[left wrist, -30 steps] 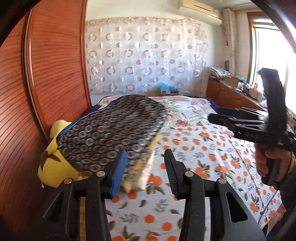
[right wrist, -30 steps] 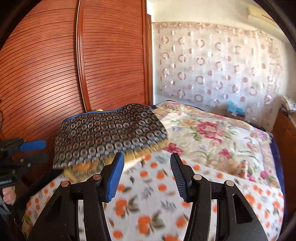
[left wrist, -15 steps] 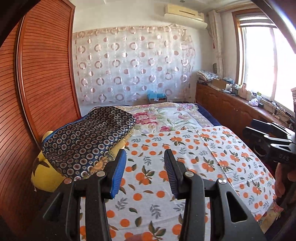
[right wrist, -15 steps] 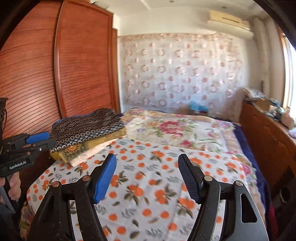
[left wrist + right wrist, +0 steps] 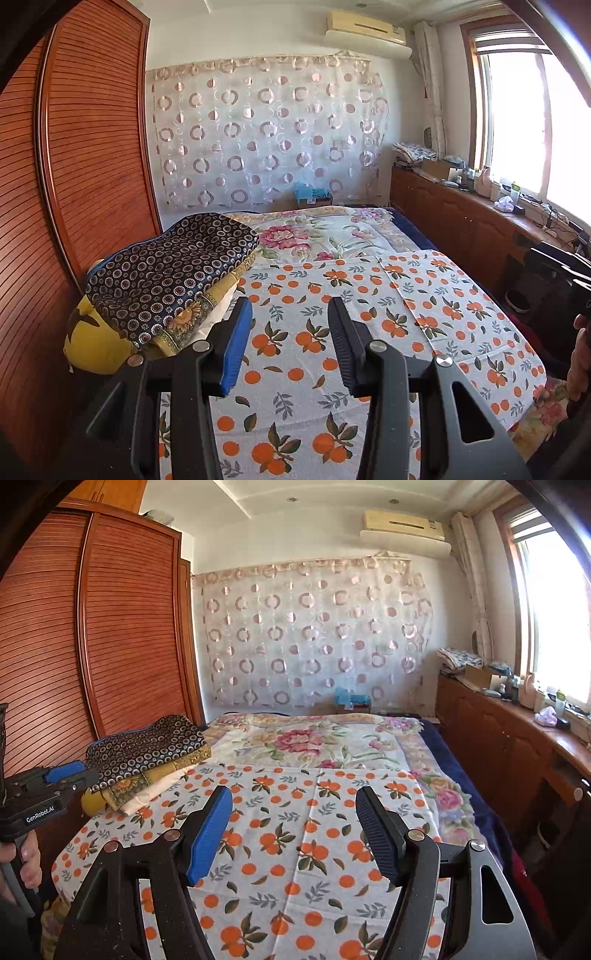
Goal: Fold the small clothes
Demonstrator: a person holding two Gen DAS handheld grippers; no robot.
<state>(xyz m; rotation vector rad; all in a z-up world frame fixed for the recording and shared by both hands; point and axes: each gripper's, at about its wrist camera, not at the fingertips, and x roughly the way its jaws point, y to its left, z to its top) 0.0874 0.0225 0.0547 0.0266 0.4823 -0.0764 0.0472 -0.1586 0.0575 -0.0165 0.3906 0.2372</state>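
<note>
Right wrist view: right gripper [image 5: 291, 832] jaws just spread wider, nothing between; left gripper [image 5: 282, 341] jaws apart, empty. Folded clothes [image 5: 147, 753] stacked at bed [image 5: 461, 812] edge. Soft, light, floppy; pinch corners or hems.

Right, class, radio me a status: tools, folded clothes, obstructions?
Left tool open, empty. Right tool open, empty. Dark circle-patterned folded cloth tops the stack. Orange-print sheet bare ahead.
</note>
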